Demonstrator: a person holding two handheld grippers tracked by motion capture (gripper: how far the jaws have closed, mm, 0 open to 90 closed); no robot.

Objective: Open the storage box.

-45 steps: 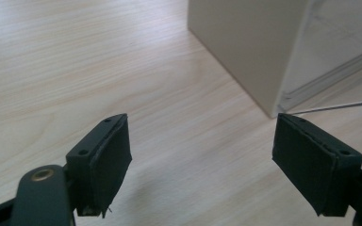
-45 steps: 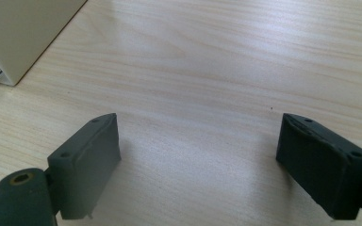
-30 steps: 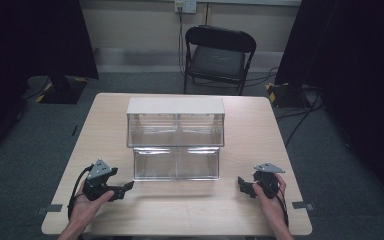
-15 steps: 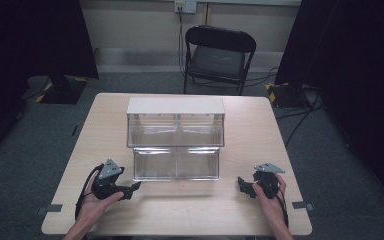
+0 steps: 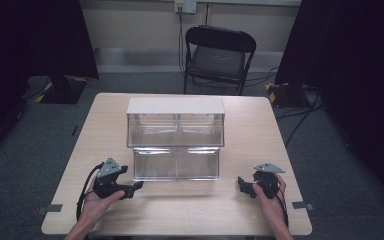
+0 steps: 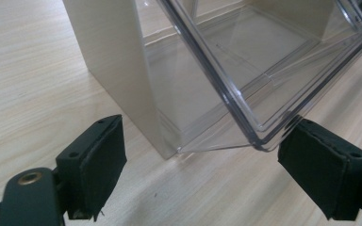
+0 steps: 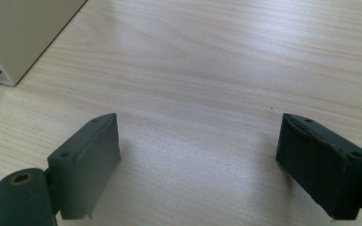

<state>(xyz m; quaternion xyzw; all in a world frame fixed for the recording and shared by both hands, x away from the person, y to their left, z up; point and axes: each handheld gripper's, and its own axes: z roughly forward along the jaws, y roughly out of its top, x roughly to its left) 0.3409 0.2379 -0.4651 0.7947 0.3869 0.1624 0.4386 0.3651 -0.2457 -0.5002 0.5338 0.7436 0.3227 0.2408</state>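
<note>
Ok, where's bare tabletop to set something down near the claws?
Bare wood lies along the near edge of the table between the left claw and the right claw, and down both sides of the clear drawer cabinet. Tightest spot: the cabinet's front left corner, where the left claw sits.

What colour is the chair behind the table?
Black: the folding chair has a black frame, seat and back. It shows best in the high view.

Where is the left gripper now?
In the high view, the left gripper sits at the table's near left, jaws open beside the clear drawer unit's lower left corner.
</note>
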